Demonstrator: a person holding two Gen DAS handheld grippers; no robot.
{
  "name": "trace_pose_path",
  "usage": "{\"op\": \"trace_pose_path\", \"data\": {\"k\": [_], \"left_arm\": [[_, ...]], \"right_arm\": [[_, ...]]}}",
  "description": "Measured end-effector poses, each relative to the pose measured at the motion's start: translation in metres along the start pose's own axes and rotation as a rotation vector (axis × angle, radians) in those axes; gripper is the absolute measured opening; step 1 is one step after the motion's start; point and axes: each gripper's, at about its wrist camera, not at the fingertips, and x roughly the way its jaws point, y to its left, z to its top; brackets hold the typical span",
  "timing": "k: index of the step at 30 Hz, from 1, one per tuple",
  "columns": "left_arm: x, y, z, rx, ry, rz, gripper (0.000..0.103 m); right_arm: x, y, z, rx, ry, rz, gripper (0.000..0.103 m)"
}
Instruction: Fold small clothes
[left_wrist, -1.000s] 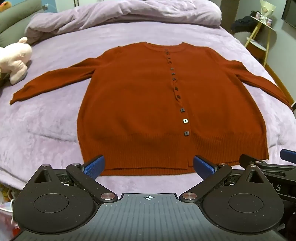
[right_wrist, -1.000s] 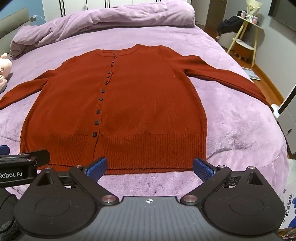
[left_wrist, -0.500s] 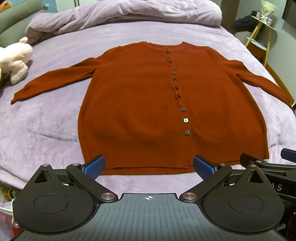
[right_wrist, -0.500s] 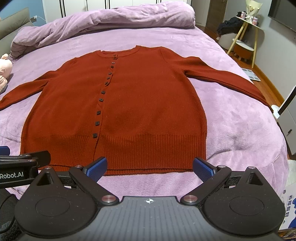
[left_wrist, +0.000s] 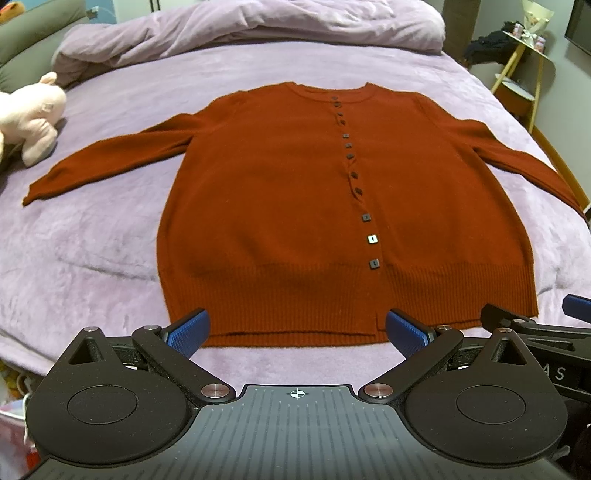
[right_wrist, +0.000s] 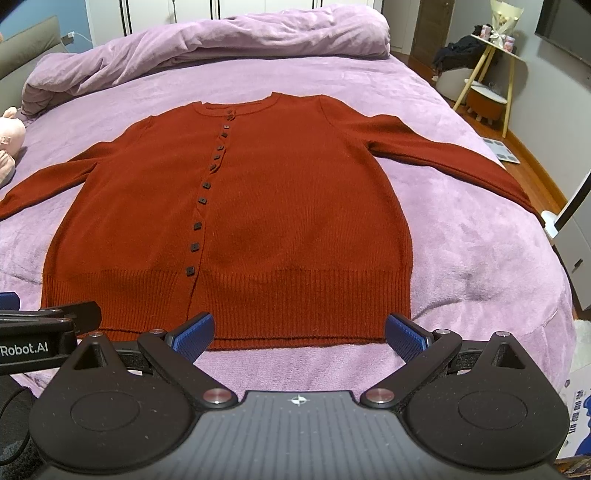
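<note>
A rust-red buttoned cardigan (left_wrist: 288, 206) lies flat and face up on the purple bed (left_wrist: 92, 236), sleeves spread to both sides, hem toward me. It also shows in the right wrist view (right_wrist: 280, 206). My left gripper (left_wrist: 295, 330) is open and empty, just short of the hem's left half. My right gripper (right_wrist: 300, 330) is open and empty, just short of the hem's right half. Each gripper shows at the edge of the other's view.
A bunched purple duvet (left_wrist: 251, 29) lies at the head of the bed. A pink plush toy (left_wrist: 29, 114) sits at the left edge. A small side table (right_wrist: 487, 62) and a stool (right_wrist: 484, 99) stand beyond the bed's right side.
Both grippers have crept slightly forward toward the hem. The cardigan has not moved.
</note>
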Motion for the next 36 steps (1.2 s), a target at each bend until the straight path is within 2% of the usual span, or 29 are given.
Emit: {"op": "trace_pose_path", "data": {"k": [36], "left_arm": [[0.0036, 0.0013, 0.0011, -0.009, 0.015, 0.004, 0.103]], "right_arm": [[-0.0002, -0.0005, -0.0002, -0.003, -0.002, -0.001, 0.099]]}}
